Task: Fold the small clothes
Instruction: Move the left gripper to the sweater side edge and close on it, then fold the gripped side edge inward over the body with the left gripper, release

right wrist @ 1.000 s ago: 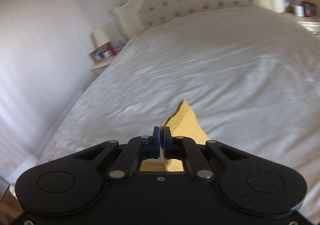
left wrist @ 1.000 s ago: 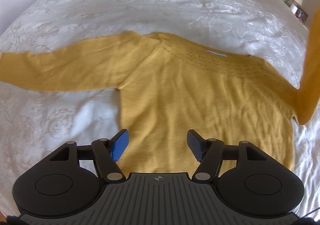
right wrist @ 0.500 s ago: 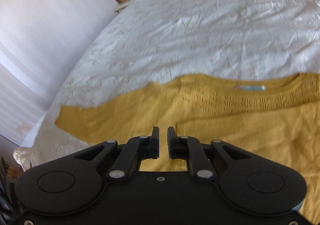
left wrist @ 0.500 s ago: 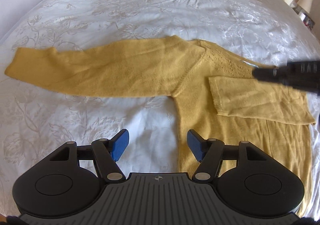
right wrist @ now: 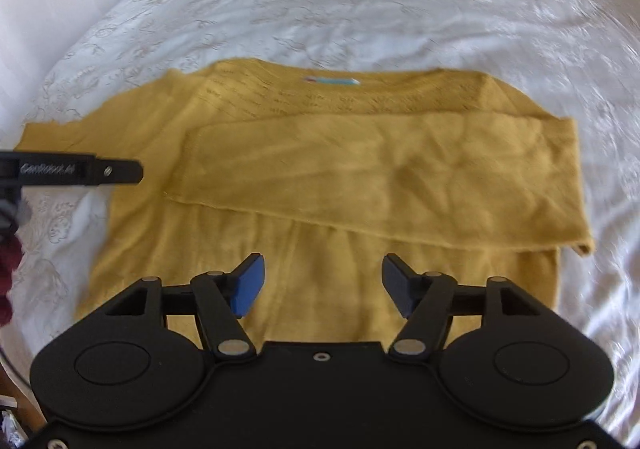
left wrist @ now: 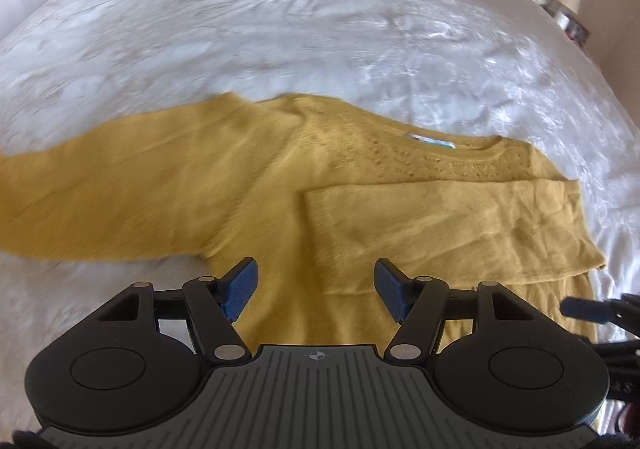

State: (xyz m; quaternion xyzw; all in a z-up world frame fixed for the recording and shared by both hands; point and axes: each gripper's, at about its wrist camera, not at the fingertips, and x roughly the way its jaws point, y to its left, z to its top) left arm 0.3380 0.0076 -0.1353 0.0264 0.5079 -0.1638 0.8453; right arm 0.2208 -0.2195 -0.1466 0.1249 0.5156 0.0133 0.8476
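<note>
The mustard-yellow knitted sweater (right wrist: 320, 177), probably light and limp, is best pinched at the outstretched sleeve's (left wrist: 80, 201) cuff; left gripper (left wrist: 316, 289) is held released, right gripper (right wrist: 324, 285) is opening, empty.

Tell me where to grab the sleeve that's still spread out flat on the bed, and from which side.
Grip the unfolded sleeve at its cuff end, out past the left edge of the left wrist view. It lies flat and straight away from the sweater, so come down from above with the open left tongs and pinch across the cuff edge, then carry it over the body.
</note>
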